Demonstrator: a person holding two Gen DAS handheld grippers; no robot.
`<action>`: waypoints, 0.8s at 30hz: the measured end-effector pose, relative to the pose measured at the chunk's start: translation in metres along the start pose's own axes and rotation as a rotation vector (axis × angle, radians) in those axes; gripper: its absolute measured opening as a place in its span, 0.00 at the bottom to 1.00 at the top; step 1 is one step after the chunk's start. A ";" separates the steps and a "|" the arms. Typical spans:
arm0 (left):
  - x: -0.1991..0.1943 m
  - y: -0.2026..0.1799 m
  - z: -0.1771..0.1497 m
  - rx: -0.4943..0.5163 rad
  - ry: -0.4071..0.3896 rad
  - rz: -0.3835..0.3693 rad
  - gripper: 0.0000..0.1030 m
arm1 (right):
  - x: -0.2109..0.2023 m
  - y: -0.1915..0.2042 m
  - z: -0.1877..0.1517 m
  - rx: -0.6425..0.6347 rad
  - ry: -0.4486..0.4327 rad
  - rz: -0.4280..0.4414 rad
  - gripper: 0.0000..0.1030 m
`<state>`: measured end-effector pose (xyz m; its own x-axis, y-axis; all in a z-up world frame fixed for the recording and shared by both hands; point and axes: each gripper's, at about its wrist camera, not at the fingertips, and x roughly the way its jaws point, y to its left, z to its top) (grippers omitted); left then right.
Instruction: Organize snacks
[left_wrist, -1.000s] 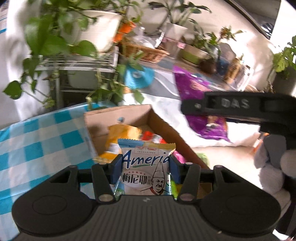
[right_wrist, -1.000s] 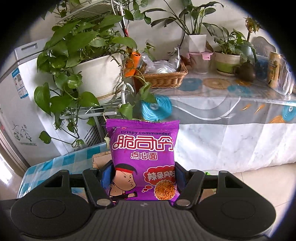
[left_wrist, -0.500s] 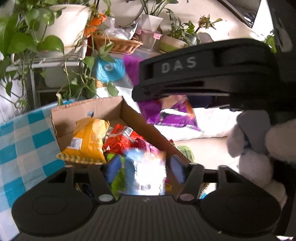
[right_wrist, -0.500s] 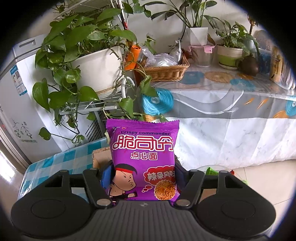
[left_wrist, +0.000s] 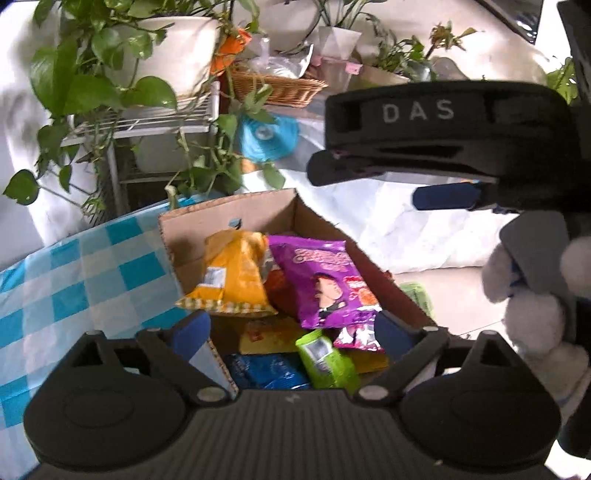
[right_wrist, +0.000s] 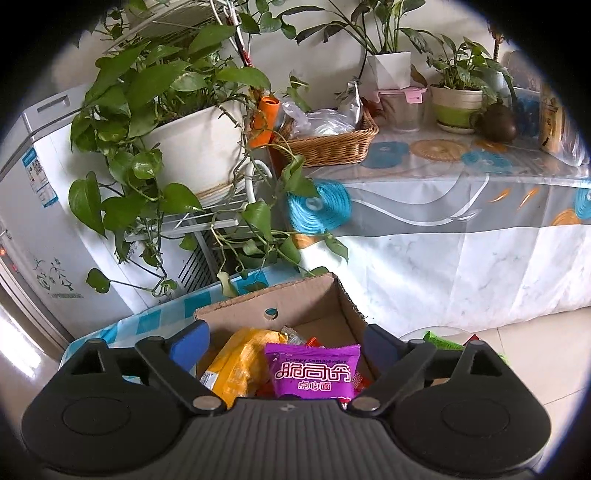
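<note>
One "Crispy Commander" packet (right_wrist: 312, 371), boxed

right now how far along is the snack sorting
Done: the cardboard box already holds a yellow bag, a purple noodle packet and other packs. In hand: nothing; the left tongs and right tongs are both opening, pads clear of the packets. Left: at least a green packet on the floor beside the box.
</note>
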<state>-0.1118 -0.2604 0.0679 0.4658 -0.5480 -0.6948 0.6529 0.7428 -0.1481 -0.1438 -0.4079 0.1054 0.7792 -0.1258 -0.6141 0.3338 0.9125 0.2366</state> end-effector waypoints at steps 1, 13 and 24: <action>0.000 0.001 0.000 -0.002 0.009 0.010 0.93 | 0.000 0.000 0.000 -0.003 0.002 -0.006 0.95; 0.001 0.015 -0.002 -0.052 0.100 0.132 0.96 | 0.004 -0.002 -0.007 -0.017 0.057 -0.148 1.00; -0.004 0.024 0.000 -0.071 0.134 0.191 0.97 | 0.000 -0.004 -0.020 -0.051 0.099 -0.283 1.00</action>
<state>-0.0978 -0.2411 0.0672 0.4908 -0.3423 -0.8012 0.5148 0.8558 -0.0502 -0.1561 -0.4041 0.0897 0.6029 -0.3413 -0.7211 0.5008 0.8655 0.0091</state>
